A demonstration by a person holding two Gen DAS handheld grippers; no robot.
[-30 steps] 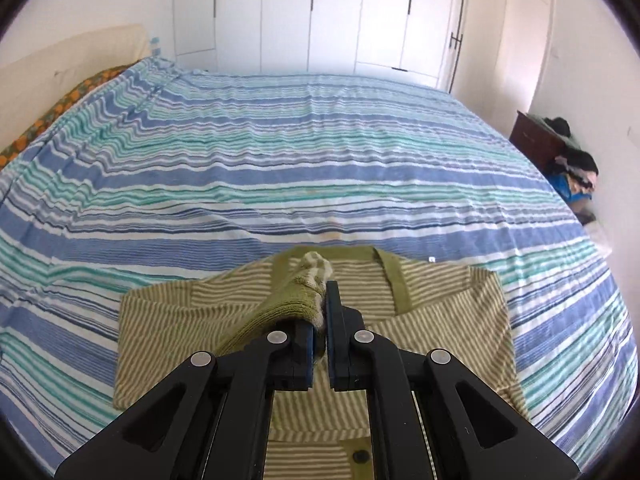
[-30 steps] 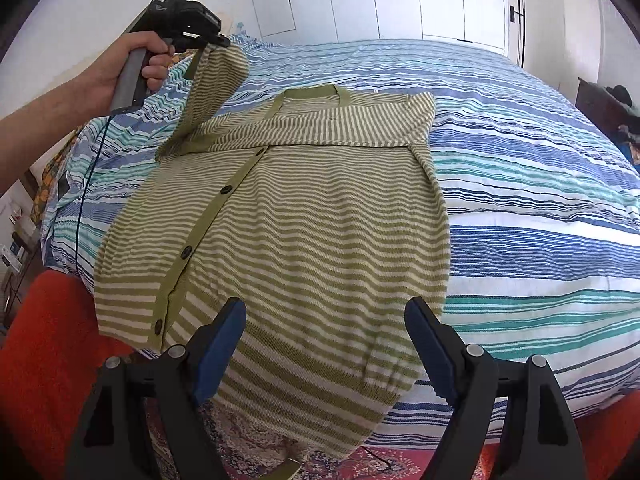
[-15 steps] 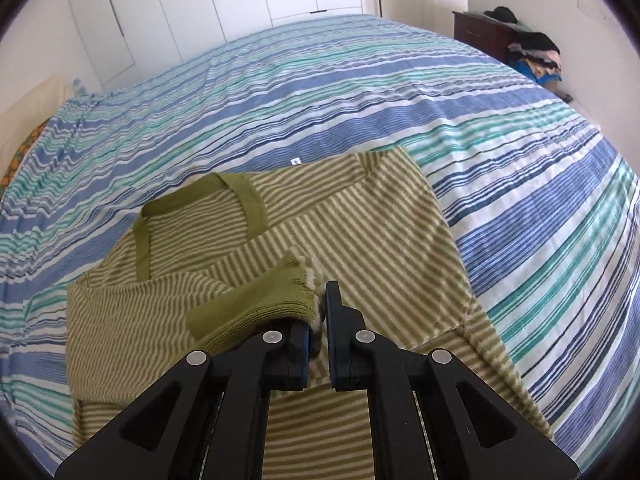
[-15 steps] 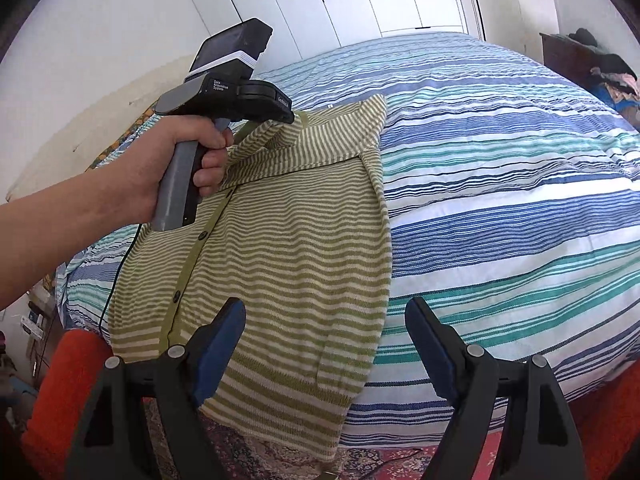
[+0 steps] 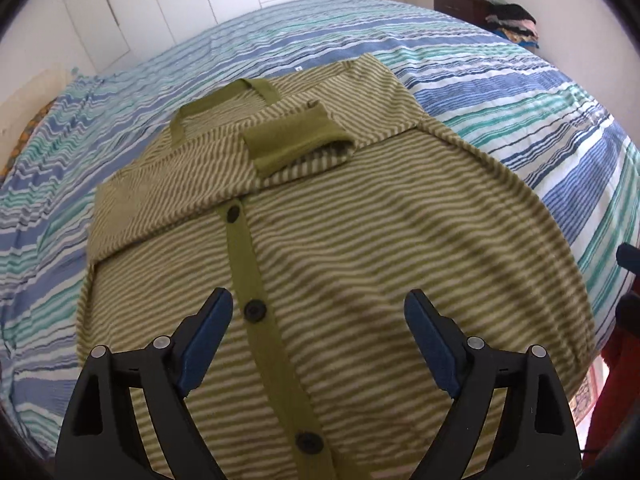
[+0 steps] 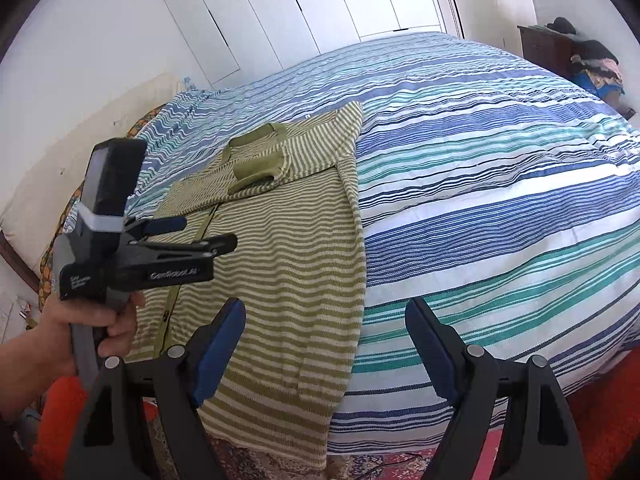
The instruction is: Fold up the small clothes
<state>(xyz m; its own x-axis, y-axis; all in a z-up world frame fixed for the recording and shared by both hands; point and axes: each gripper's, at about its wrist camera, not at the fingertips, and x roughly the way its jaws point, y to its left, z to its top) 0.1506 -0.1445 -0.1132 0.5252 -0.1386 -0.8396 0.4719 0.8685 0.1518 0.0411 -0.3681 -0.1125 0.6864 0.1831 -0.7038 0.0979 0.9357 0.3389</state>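
Your left gripper [image 5: 318, 340] has let go of the sleeve cuff [image 5: 296, 140] it was pinching a second ago and drawn back toward the near end of the cardigan; its jaws are opening, and nothing sits between them but the striped knit lying below. One bed [image 5: 500, 80] fills both views, its blue, teal and white striped cover bare and flat across the whole far half and all along the right side, so you have wide room there. One olive-and-cream striped cardigan [image 5: 380, 248] lies front up on the near left part of the bed, neckband toward the wardrobe doors [image 6: 320, 12]. Its right edge runs straight down the cover, and in the right wrist view its hem hangs over the near bed edge above a patterned rug [image 6: 380, 460]. Both sleeves are folded across the chest; one solid olive cuff shows on top, just below the neckband. Three dark buttons [image 5: 256, 309] show down the olive placket in the left wrist view. Your right gripper [image 6: 324, 344] hangs spread wide and empty over the hem corner, touching nothing. Your left hand [image 6: 92, 332] grips its tool's handle at the left of that view.
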